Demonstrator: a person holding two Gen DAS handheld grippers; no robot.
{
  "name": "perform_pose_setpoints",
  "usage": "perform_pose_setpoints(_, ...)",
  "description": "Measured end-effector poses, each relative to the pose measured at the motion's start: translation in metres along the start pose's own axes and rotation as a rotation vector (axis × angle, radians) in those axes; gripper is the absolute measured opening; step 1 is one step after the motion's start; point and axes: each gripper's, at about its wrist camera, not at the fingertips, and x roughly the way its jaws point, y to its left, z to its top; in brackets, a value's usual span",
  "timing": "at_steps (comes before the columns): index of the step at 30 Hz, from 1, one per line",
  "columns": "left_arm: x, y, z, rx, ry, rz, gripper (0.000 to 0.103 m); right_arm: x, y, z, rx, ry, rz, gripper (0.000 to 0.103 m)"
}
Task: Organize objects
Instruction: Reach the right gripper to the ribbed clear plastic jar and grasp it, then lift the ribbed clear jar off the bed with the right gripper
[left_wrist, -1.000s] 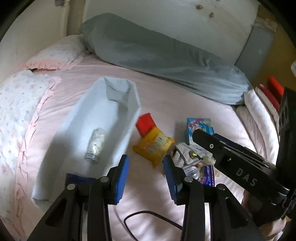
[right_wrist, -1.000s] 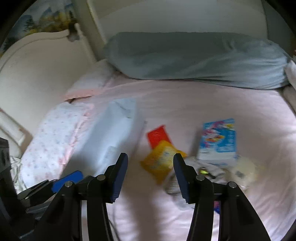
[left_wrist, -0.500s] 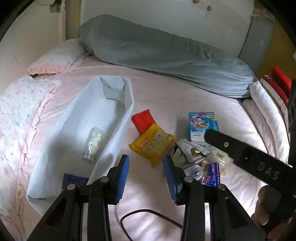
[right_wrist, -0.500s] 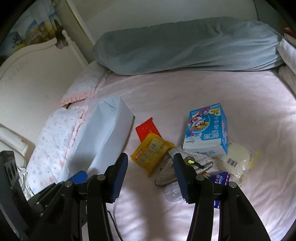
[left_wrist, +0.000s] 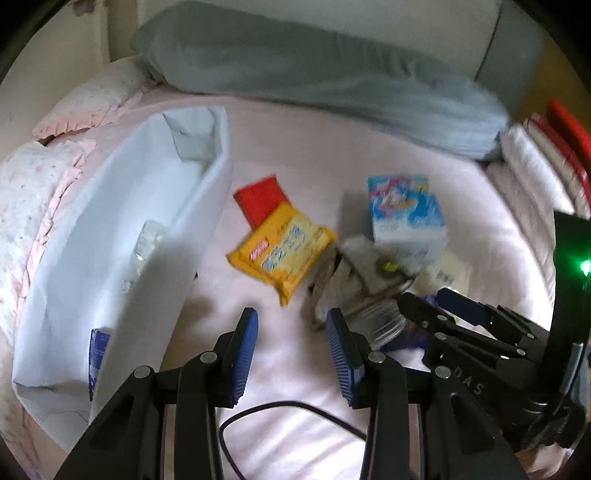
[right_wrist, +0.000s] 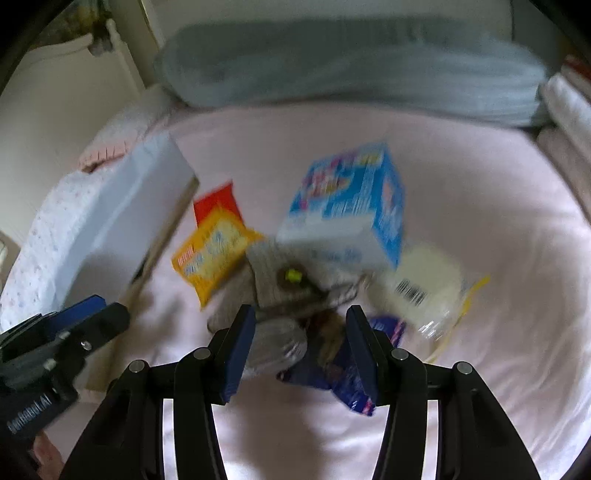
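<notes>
Two things lie in my soft white bin (left_wrist: 122, 236) on the bed (left_wrist: 295, 147): a clear bottle (left_wrist: 146, 240) and a blue packet (left_wrist: 98, 350). Both my left tool (left_wrist: 291, 328) and right tool (right_wrist: 301, 326) gape empty; a glossy yellow pouch (left_wrist: 284, 251), cardboard box (right_wrist: 347, 206) and crumpled wrappers (right_wrist: 343, 362) sit beside the bin.

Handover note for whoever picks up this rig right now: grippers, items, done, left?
Left gripper: open, empty, over bare sheet.
Right gripper: open, empty, low over the pile: clear jar, grey cloth, purple packet.
Done: a clear bottle lies in the white fabric bin.
Left: yellow packet, red packet, blue box, round white pack, the pile.
</notes>
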Motion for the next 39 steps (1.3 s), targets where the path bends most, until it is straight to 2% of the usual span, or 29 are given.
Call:
perform_pose_setpoints(3, 0.011, -0.001, -0.002, 0.011, 0.031, 0.033, 0.037, 0.017, 0.005, -0.006, -0.015, 0.040, 0.038, 0.051)
perform_pose_setpoints(5, 0.016, 0.001, -0.003, 0.010, 0.047, 0.040, 0.037, 0.029, 0.011, -0.011, -0.073, 0.042, 0.025, 0.052)
perform_pose_setpoints(7, 0.020, 0.003, -0.003, 0.018, 0.060, 0.063, 0.037, 0.034, 0.013, -0.017, -0.113, -0.018, 0.070, 0.056)
perform_pose_setpoints(10, 0.023, 0.009, -0.003, 0.014, 0.068, 0.099, 0.037, 0.046, 0.005, -0.022, -0.089, -0.049, 0.098, 0.065)
perform_pose_setpoints(12, 0.025, 0.015, -0.002, -0.014, 0.076, 0.084, 0.037, 0.053, 0.005, -0.031, -0.123, -0.069, 0.157, 0.068)
perform_pose_setpoints(13, 0.026, 0.017, -0.001, -0.026, 0.079, 0.073, 0.037, 0.055, 0.009, -0.037, -0.180, -0.102, 0.158, 0.070)
perform_pose_setpoints(14, 0.026, 0.018, -0.001, -0.037, 0.080, 0.061, 0.037, 0.057, 0.018, -0.046, -0.269, -0.130, 0.135, 0.078)
perform_pose_setpoints(15, 0.027, 0.018, 0.000, -0.044, 0.079, 0.051, 0.037, 0.060, 0.025, -0.047, -0.308, -0.115, 0.112, 0.082)
perform_pose_setpoints(16, 0.026, 0.017, 0.000, -0.043, 0.078, 0.049, 0.034, 0.065, 0.039, -0.048, -0.381, -0.085, 0.052, 0.085)
perform_pose_setpoints(18, 0.025, 0.016, 0.000, -0.028, 0.067, 0.074, 0.034, 0.069, 0.052, -0.053, -0.462, -0.076, -0.007, 0.093)
perform_pose_setpoints(21, 0.022, 0.015, 0.001, -0.025, 0.064, 0.055, 0.034, 0.068, 0.047, -0.053, -0.438, -0.072, 0.024, 0.095)
perform_pose_setpoints(24, 0.017, 0.016, 0.003, -0.027, 0.052, 0.049, 0.034, 0.066, 0.049, -0.059, -0.451, -0.078, 0.000, 0.095)
perform_pose_setpoints(35, 0.000, 0.025, 0.006, -0.035, 0.008, 0.025, 0.034, 0.067, 0.047, -0.057, -0.443, -0.076, 0.008, 0.096)
perform_pose_setpoints(39, -0.002, 0.033, 0.010, -0.070, 0.007, 0.002, 0.034, 0.068, 0.048, -0.056, -0.443, -0.076, 0.007, 0.096)
